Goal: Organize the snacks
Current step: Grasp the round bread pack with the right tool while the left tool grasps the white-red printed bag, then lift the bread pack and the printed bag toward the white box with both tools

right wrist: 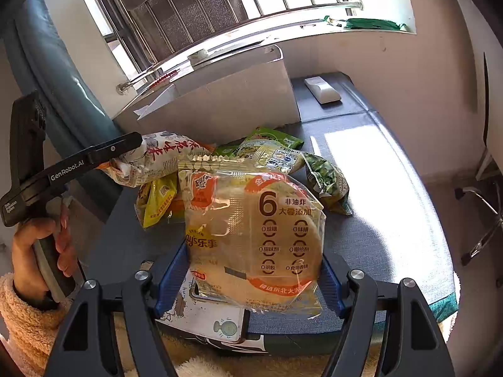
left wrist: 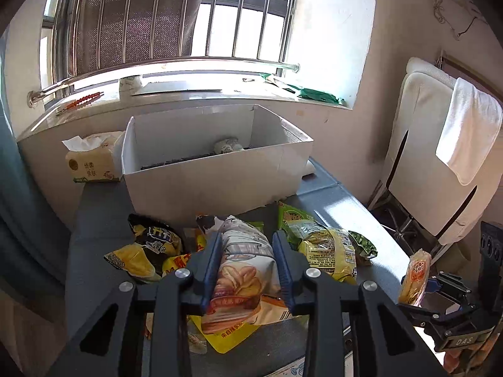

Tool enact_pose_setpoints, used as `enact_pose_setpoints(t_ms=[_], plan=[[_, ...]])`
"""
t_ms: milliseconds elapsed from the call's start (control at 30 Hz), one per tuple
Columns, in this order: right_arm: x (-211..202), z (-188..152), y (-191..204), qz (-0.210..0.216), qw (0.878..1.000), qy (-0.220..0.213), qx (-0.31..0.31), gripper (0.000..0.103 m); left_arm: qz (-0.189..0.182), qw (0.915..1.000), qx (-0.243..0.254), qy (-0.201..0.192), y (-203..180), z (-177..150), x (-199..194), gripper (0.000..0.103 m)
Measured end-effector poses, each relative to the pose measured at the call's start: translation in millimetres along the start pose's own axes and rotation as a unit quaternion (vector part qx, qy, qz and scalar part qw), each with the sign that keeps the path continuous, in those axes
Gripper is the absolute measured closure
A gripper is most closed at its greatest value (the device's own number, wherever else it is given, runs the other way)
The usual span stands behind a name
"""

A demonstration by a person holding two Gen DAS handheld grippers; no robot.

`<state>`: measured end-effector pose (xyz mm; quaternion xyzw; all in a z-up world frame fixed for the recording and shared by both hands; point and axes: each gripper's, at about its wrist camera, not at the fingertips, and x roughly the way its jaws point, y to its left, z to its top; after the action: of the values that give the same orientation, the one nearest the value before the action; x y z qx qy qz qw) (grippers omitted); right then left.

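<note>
I have a snack in each gripper. My left gripper [left wrist: 246, 264] is clamped across the middle of a puffed bag [left wrist: 242, 270], and the film dents in where the blue pads press, so I judge it light, air-filled and soft, with crumbly contents that a hard squeeze would crush; mid-body is the sensible hold, since the crimped ends look slick and would slide out. The bag is cream and grey with an orange band and a drawing of a figure, and from the right wrist view it hangs clear above the pile. My right gripper [right wrist: 251, 270] grips a flat clear pack [right wrist: 254, 238] by its lower sides; it holds round pale cakes and bears a big "6" and orange trim. It looks stiffer but brittle, and its glossy wrap is probably slippery, so I would keep the pads on the edges of the disc. Both sit over the grey table [left wrist: 339, 207], short of the white box [left wrist: 217, 169], where I reckon they belong. Yellow, black and green packets [left wrist: 317, 238] lie loose below.
</note>
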<state>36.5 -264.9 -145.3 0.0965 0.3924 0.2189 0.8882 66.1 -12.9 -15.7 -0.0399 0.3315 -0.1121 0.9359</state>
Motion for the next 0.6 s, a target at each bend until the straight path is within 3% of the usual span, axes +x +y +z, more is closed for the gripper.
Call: enact_pose_setpoints(t_ms=[100,200,433,533,600], plan=[[0,9,5,0.012,1.000,-0.005,-0.005,0.026,0.002,0.9996,-0.008,-0.026,9,4,-20,0.071],[3,20,13,0.014,1.000,-0.006,-0.016,0.026,-0.002,0.9996,-0.009,-0.028,15,7,-25,0.076],[12,38,30,0.025,0.999,-0.010,-0.036,0.026,-0.011,0.9979,-0.030,-0.056,32,8,-39,0.093],[15,44,38,0.029,0.998,-0.012,-0.050,0.026,-0.009,0.9982,-0.029,-0.052,34,9,-40,0.101],[17,45,41,0.033,0.998,-0.011,-0.052,0.026,-0.009,0.9991,-0.027,-0.032,35,3,-35,0.100]])
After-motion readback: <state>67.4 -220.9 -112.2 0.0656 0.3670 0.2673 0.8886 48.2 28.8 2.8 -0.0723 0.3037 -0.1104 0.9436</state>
